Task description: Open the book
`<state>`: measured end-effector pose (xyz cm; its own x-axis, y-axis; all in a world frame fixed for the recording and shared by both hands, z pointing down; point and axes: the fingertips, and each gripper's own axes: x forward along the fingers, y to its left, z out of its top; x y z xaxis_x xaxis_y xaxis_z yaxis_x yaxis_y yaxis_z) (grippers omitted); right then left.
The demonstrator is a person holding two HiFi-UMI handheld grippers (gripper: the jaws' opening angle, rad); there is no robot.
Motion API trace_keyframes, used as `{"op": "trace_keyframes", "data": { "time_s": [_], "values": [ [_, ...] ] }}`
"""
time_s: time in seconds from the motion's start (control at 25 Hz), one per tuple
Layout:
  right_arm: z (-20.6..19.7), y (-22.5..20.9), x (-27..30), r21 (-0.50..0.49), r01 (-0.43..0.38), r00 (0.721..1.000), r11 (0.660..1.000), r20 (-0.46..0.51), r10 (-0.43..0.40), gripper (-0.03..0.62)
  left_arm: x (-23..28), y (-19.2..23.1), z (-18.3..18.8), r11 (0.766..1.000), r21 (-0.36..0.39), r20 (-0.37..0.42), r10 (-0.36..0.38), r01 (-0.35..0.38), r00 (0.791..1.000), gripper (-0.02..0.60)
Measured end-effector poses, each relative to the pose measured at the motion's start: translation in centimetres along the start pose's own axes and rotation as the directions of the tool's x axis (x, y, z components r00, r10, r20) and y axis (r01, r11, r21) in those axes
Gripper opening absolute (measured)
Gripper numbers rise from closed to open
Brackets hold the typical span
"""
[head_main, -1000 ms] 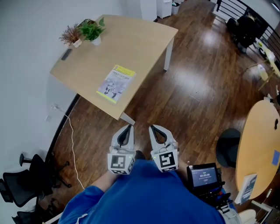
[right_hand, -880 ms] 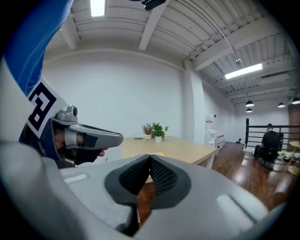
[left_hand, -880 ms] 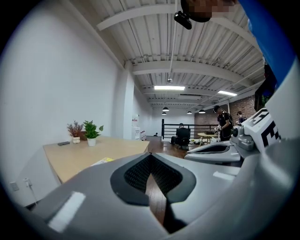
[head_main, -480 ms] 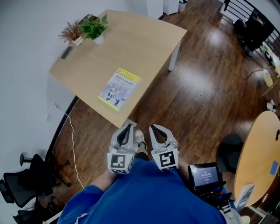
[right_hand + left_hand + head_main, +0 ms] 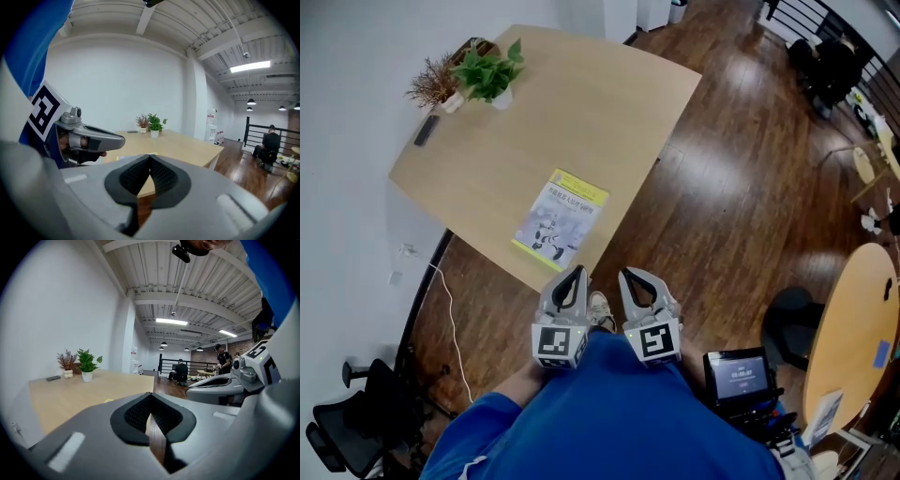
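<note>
My left hand-held gripper (image 5: 573,279) has its jaws pressed fully together, the ribbed black pads meeting in a point with nothing caught between them. My right hand-held gripper (image 5: 630,279) is the same: jaws closed tight and empty. I hold the two side by side, close to my body, their marker cubes just above my blue shirt (image 5: 609,422). Both point forward and a little downward. In the head view my shoe (image 5: 599,309) shows between them, on the dark wooden floor (image 5: 741,187).

Just ahead of the tips is the near edge of the light wooden worktop (image 5: 609,103). Neither gripper is over it or touching it. The book (image 5: 561,220) lies flat and closed on the worktop, cover up, close to that near edge and right in front of the left gripper. Its cover is pale with a yellow band along the far end and a thin yellow strip at the near end.

At the far corner of the worktop, well apart from the book, stand a green potted plant (image 5: 487,75) in a white pot and a small dried plant (image 5: 431,86) beside it. A slim dark object (image 5: 425,130) lies near them.

To my right a device with a lit screen (image 5: 736,375) sits low, with a round wooden table (image 5: 862,319) beyond it. A black office chair (image 5: 337,441) stands at the lower left, by the white wall.
</note>
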<state>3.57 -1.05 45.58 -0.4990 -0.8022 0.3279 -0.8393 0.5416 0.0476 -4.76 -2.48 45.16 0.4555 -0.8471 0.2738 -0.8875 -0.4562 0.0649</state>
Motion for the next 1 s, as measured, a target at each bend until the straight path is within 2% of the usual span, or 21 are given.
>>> {"op": "trace_keyframes", "data": {
  "time_s": [0.24, 0.52, 0.76, 0.92, 1.0],
  "values": [
    [1.4, -0.5, 3.9, 0.009, 0.034, 0.999, 0.999, -0.026, -0.034, 0.003, 2.0, 3.4, -0.5, 1.0, -0.008, -0.026, -0.024, 0.023, 0.999, 0.008],
    [0.7, -1.6, 7.3, -0.008, 0.022, 0.998, 1.0, -0.065, -0.023, 0.003, 4.2, 5.7, -1.4, 1.0, -0.027, -0.07, -0.001, -0.001, 0.998, 0.008],
    [0.2, -2.7, 10.2, 0.01, -0.037, 0.995, 0.999, -0.091, 0.038, 0.003, 6.4, 6.6, -3.0, 0.999, 0.026, -0.137, 0.038, -0.035, 0.99, 0.008],
    [-0.8, -3.5, 11.4, 0.013, -0.062, 0.992, 0.998, -0.111, 0.063, 0.003, 7.9, 7.0, -5.0, 0.993, 0.115, -0.21, 0.063, -0.039, 0.976, 0.008],
    [-1.2, -3.8, 11.7, 0.017, -0.072, 0.991, 0.997, -0.115, 0.074, 0.003, 8.4, 6.8, -6.6, 0.988, 0.147, -0.27, 0.076, -0.038, 0.96, 0.008]
  ]
}}
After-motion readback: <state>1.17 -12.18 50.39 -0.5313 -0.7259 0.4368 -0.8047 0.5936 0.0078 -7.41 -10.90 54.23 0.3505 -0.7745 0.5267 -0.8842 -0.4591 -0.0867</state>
